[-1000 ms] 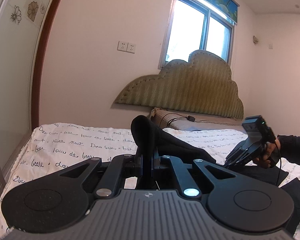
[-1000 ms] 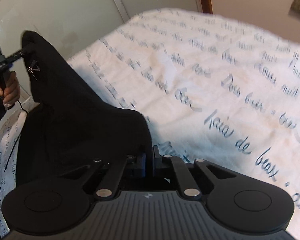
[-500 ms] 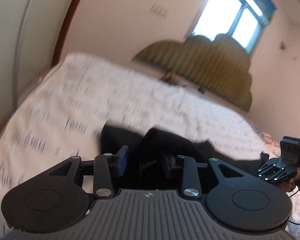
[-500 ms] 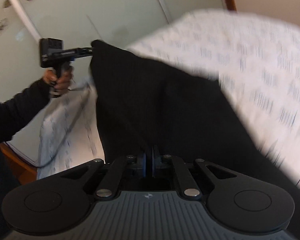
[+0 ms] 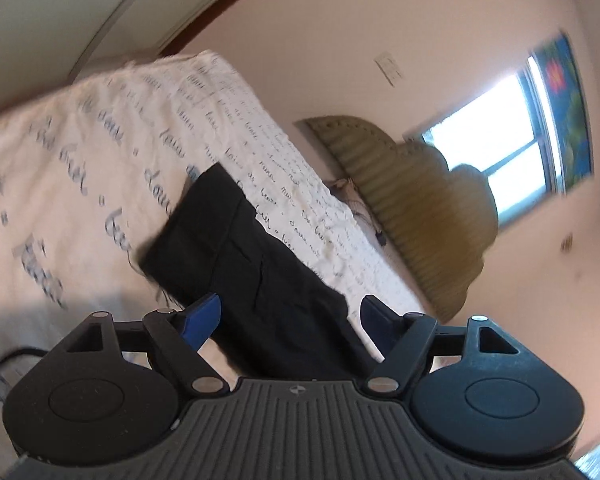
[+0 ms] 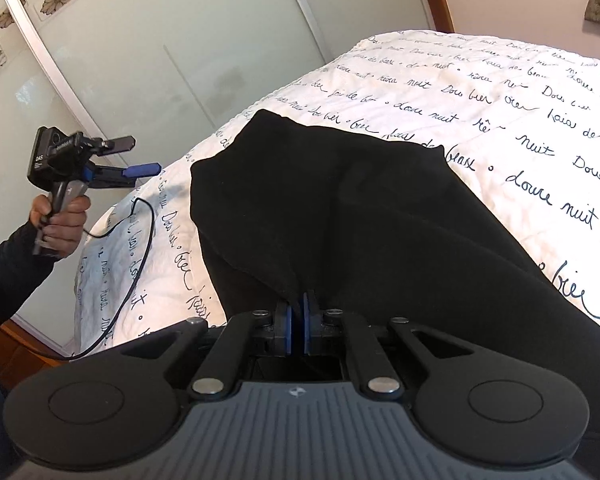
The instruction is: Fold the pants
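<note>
Nearest in the right wrist view, the right gripper [image 6: 299, 322] has its two blue pads pressed together on a fold of the black pants [image 6: 364, 216]; the cloth rises into the pinch and spreads away from it over the bed. The pants lie on the white bedspread [image 6: 480, 96], which is printed with dark handwritten words. To the left in this view, off the bed's edge, the person's left hand [image 6: 60, 220] in a dark sleeve holds the left gripper [image 6: 142, 156] in the air. Its jaws are opening and nothing is between them; the pants are apart from it. A black cable [image 6: 140, 248] hangs from it across the bedspread.

The left wrist view is tilted and somewhat blurred. There the left gripper's blue fingertips [image 5: 202, 314] stand wide apart, and the pants [image 5: 236, 248] lie flat on the bedspread [image 5: 80, 152] beyond them, probably not touched by either pad. Farther back are a green scalloped headboard [image 5: 420, 200], a wall socket [image 5: 388, 66] and a bright window [image 5: 500, 136]. Behind the bed in the right wrist view stands a frosted sliding wardrobe door [image 6: 160, 40] with flower prints.
</note>
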`<state>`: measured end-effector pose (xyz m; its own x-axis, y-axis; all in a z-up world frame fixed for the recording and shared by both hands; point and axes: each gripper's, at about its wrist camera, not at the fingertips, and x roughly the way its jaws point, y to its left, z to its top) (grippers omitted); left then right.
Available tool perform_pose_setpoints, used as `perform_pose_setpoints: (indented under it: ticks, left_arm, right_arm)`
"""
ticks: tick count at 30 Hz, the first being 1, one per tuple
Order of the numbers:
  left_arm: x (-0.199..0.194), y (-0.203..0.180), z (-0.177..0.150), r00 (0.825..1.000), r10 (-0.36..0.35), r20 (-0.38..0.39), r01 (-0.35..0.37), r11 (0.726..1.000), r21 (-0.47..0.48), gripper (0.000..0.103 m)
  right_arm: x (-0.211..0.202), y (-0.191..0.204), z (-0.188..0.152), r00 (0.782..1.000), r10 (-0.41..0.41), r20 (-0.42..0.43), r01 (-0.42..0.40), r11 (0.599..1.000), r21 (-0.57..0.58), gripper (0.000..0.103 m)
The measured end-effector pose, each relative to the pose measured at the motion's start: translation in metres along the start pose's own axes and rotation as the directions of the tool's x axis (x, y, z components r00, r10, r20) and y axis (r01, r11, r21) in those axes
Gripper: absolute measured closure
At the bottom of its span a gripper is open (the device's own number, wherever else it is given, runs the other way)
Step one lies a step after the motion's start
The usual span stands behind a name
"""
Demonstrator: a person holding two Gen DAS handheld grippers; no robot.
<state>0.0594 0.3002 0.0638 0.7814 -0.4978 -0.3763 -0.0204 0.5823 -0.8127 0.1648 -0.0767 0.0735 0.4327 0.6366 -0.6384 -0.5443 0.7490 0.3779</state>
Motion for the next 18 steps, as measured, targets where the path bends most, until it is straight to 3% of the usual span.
perform_pose_setpoints:
  ticks: [3,7,14,17,18]
  left_arm:
    - [0.018,0.008,-0.003,1.000,0.007,-0.028,-0.011,0.989,-0.150,0.026]
    - [0.034,0.011,0.000,0.995,0.100,-0.016,-0.101,0.981,-0.166,0.026]
    - [0.052,0.021,0.006,0.988,0.154,-0.033,-0.157,0.969,-0.192,0.027]
    - [0.056,0.020,0.006,0.983,0.181,-0.037,-0.185,0.967,-0.176,0.042]
    - [0.058,0.019,0.007,0.981,0.187,-0.042,-0.191,0.968,-0.163,0.063]
  right_arm:
    - [0.000,0.001,-0.001,1.000,-0.005,0.013,0.005,1.000,0.000,0.098]
    - [-0.002,0.005,-0.001,1.000,-0.010,0.018,0.010,1.000,-0.006,0.098]
    - [-0.001,0.000,-0.005,0.999,-0.004,0.032,0.003,1.000,0.018,0.098]
    - [-0.001,0.000,-0.006,0.999,-0.003,0.039,0.002,1.000,0.024,0.098]
    - [-0.001,0.000,-0.006,0.999,-0.004,0.041,0.003,1.000,0.024,0.098]
